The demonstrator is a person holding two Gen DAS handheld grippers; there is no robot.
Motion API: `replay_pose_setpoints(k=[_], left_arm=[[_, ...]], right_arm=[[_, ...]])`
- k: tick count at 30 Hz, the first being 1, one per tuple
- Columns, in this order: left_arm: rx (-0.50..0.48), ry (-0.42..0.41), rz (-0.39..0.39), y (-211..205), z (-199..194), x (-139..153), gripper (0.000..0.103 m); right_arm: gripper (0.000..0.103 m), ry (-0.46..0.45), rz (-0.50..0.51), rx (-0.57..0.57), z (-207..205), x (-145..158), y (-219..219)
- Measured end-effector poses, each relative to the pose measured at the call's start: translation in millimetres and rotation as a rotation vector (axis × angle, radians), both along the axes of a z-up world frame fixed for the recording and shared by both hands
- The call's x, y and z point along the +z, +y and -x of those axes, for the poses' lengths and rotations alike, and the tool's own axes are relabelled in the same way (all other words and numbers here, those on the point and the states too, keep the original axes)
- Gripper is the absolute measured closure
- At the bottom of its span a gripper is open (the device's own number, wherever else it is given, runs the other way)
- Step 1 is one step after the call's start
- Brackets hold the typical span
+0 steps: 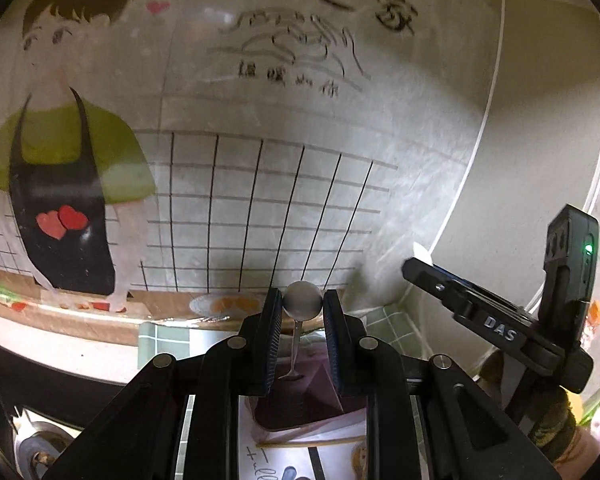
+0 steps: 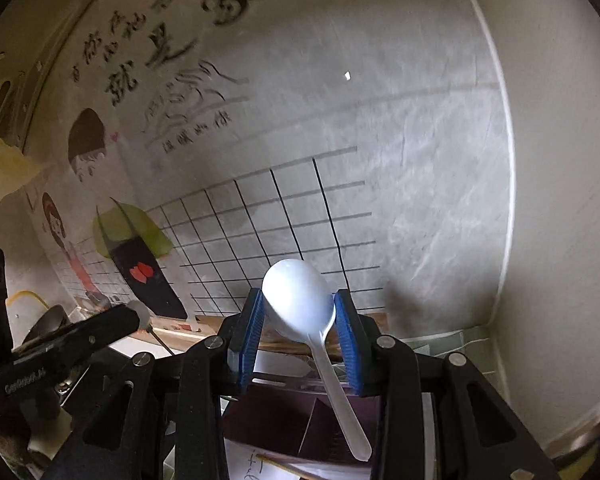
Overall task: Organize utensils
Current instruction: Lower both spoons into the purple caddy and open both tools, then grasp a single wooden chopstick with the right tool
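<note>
The metal spoon [image 1: 302, 301] is clenched by its bowl in the left gripper [image 1: 302, 304], and the white plastic spoon [image 2: 300, 300] likewise in the right gripper [image 2: 300, 307]. Both handles hang toward 6 o'clock above the dark box [image 2: 300, 428]. A slip from the smooth rounded bowls may be expected, or a handle could be caught on the box wall.

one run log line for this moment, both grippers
left gripper: shut on metal spoon, bowl up | right gripper: shut on white spoon, bowl up | box: below both

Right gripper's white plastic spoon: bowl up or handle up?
Bowl up. The white plastic spoon is clamped by its bowl in the right gripper, and its handle hangs down toward the dark box below.
</note>
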State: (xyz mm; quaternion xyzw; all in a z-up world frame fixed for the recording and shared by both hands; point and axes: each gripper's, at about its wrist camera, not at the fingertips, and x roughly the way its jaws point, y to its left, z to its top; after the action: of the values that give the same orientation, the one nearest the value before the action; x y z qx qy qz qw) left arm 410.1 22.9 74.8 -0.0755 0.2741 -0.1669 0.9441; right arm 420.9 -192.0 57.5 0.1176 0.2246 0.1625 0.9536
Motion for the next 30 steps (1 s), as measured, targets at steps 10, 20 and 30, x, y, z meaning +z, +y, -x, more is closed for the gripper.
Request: replay_pose_setpoints(k=[10,20,30], left_arm=[[0.019,0.086,0.031,-7.0,-27.7,-42.4,0.048],[0.081,0.151,-0.087,13.2,28.3,-67.0,0.046],[0.134,0.337,-0.129,50.5,125.5,-122.5,0.027]], right_arm=[[0.034,0.031,-0.019,-0.029,-21.1,-54.3,-6.8],[0.022,0.117,0.132,-0.138,49.7,-45.1,-31.4],[0.002,0.281,0.430,0.169,134.3,-106.2,21.2]])
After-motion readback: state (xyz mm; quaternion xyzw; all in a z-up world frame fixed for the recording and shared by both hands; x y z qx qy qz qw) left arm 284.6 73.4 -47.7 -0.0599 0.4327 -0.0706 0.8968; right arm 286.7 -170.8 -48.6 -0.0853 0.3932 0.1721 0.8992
